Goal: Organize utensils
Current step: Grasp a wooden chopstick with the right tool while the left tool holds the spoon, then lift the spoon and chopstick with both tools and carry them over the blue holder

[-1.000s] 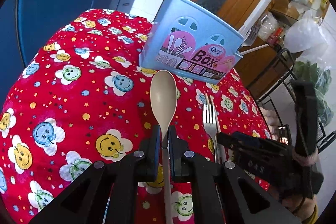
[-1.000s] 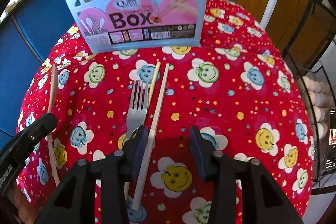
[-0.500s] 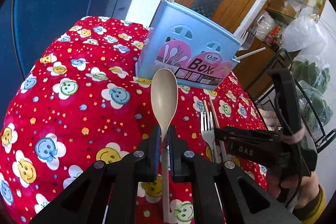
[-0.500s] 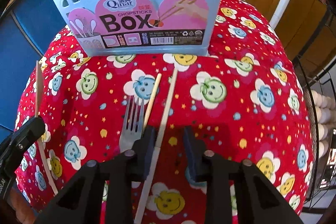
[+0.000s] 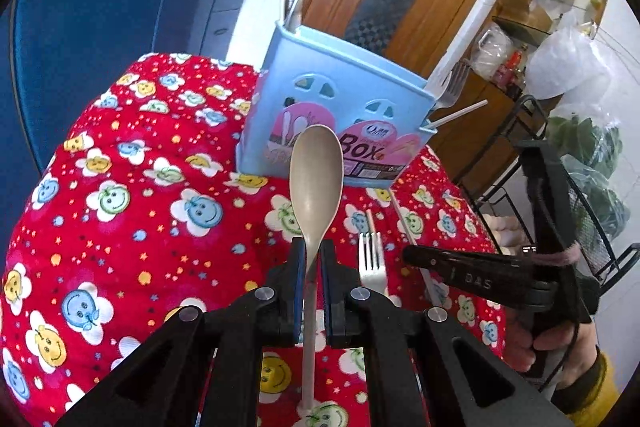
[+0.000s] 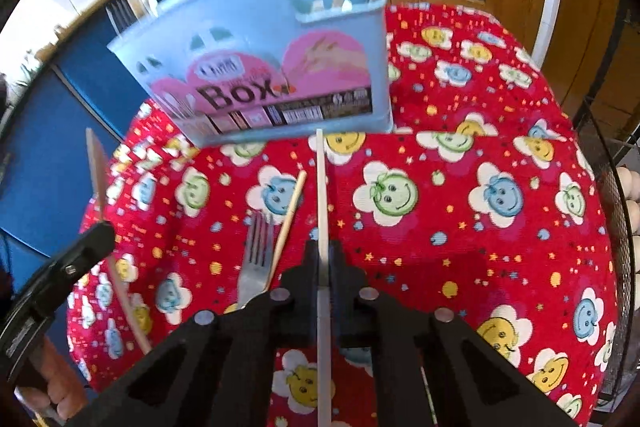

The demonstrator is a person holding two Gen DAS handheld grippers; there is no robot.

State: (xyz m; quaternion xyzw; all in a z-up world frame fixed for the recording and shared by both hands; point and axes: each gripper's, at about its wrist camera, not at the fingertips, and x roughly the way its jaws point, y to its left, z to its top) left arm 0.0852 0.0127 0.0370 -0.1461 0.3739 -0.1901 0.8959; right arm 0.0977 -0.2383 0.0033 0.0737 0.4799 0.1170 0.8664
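Both hands are loaded now. The left tongs [image 5: 311, 267] are clenched on the neck of a beige spoon [image 5: 316, 179], a smooth matte thing with a long oval bowl pointing straight ahead at the blue holder [image 5: 332, 123]. Gripped low on the handle like that, the bowl leads the way, which looks right for dropping it in from above.

Over on the right, the right tongs [image 6: 323, 267] have just been closing and are now pinched tight on a white chopstick [image 6: 321, 195], a thin straight rod with its far tip almost at the foot of the holder. A mid-shaft grip should keep so slender a stick from swinging.

Left behind on the tabletop [image 6: 500, 247], covered in a soft red cloth of smiling flowers, lie a steel fork [image 6: 256, 263] and, just beside it, a pale wooden chopstick [image 6: 290, 213], angled toward the holder.

The holder itself is a light blue plastic box with arched cut-outs and a pink label, standing upright at the far side of the cloth. It has compartments; a fork and another white stick poke out at one end, more handles at the other. I'd judge spoon and chopstick are each headed for their own slot.
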